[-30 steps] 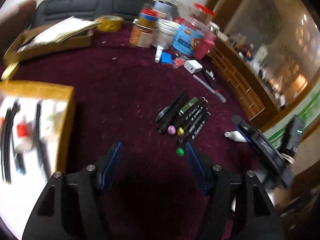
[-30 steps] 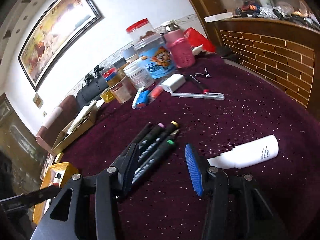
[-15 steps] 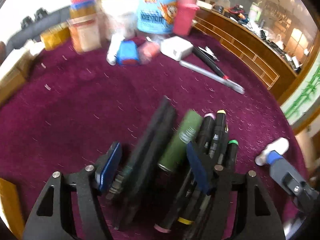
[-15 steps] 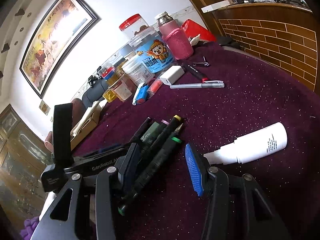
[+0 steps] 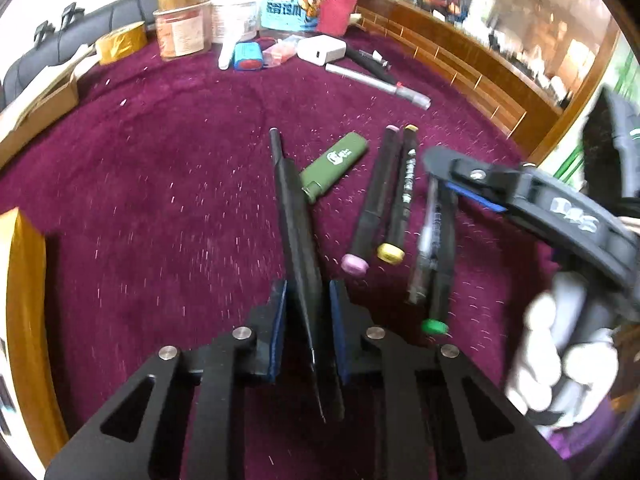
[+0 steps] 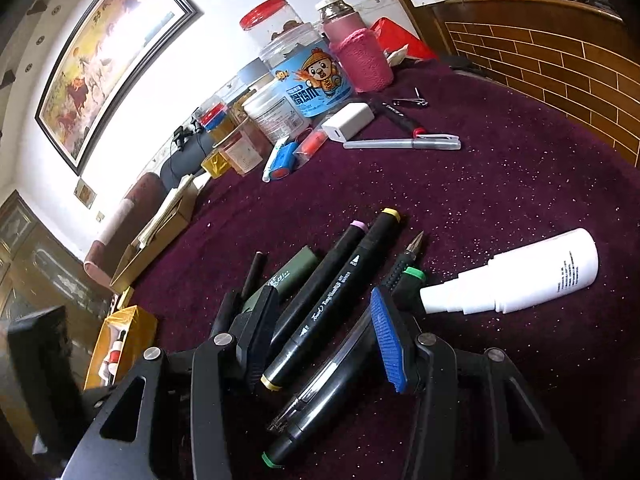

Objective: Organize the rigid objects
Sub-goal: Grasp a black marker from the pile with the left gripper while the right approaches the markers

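Observation:
My left gripper (image 5: 307,300) is shut on a long flat black tool (image 5: 294,208) that points away over the purple cloth. Right of it lie a green lighter (image 5: 334,166), a pink-capped marker (image 5: 372,204), a yellow-capped marker (image 5: 402,196), a clear pen (image 5: 424,248) and a green-capped marker (image 5: 440,264). My right gripper (image 6: 320,332) is open, its jaws low around the markers; the yellow-capped marker (image 6: 336,300) and green-capped marker (image 6: 320,408) lie between them. The lighter (image 6: 292,274) and pink-capped marker (image 6: 320,280) show left of that.
A white bottle (image 6: 520,276) lies to the right. A yellow box (image 6: 120,340) with items stands at the left. Jars (image 5: 182,20), a tape roll (image 5: 122,42), white charger (image 5: 322,49) and grey pen (image 5: 376,84) crowd the far side. A wooden ledge (image 5: 460,64) borders the right.
My left gripper moved in over the pile and closed on the long black tool. My right gripper dropped lower over the markers and stayed open.

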{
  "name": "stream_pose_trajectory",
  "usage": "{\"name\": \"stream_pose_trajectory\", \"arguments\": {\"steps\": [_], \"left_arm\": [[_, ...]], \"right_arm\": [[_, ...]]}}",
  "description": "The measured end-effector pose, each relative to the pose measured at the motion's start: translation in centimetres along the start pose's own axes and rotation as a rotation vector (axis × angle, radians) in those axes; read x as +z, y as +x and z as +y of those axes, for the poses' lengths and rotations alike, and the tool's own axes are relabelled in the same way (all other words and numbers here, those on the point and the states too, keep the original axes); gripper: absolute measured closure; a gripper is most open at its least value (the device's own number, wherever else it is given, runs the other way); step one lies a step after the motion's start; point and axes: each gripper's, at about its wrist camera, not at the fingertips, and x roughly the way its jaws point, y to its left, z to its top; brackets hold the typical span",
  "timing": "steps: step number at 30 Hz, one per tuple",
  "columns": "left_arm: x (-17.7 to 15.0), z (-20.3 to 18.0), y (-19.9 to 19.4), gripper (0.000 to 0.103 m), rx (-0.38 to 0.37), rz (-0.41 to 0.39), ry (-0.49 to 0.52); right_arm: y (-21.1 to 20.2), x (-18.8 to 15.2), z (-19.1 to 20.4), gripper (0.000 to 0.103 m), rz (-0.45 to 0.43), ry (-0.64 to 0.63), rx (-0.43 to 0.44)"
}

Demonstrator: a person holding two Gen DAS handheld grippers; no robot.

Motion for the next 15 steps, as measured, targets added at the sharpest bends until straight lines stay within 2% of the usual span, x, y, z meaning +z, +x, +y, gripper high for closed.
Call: {"name": "stream_pose_trajectory", "arguments": {"steps": [1, 3, 5, 7, 9, 11, 12, 15], "left_arm": [[0.3, 0.3, -0.2, 0.085, -0.012, -0.030, -0.021], [0.9, 0.6, -0.8, 0.081, 0.017, -0.082, -0.031], [1.5, 0.8, -0.3, 0.074, 0.023, -0.082, -0.050], [1.7, 0.7, 0.5, 0.073, 0.008, -0.066, -0.066], [1.9, 0.3, 1.4, 0.072, 0.042, -0.068, -0.055], [1.8, -0.1, 2.4, 0.064, 0.052, -0.049, -0.051], [1.7, -0.6, 2.6, 0.061, 0.065, -0.064, -0.044], [1.2, -2.1, 2.9, 0.053, 0.137, -0.075, 0.020]], "right_arm": [[0.0, 0.0, 0.0, 0.060, 0.001, -0.002, 0.000], [0.0, 0.0, 0.0, 0.060, 0.001, -0.002, -0.002], [0.0, 0.0, 0.0, 0.060, -0.003, -0.003, -0.008], [-0.1, 0.0, -0.1, 0.060, -0.007, -0.001, -0.013], [-0.1, 0.1, 0.0, 0.060, -0.009, -0.003, -0.016], [0.0, 0.1, 0.1, 0.060, -0.009, -0.010, -0.022], [0.0, 0.1, 0.1, 0.060, -0.009, -0.013, -0.024], [0.0, 0.1, 0.1, 0.060, -0.009, -0.018, -0.028]]}}
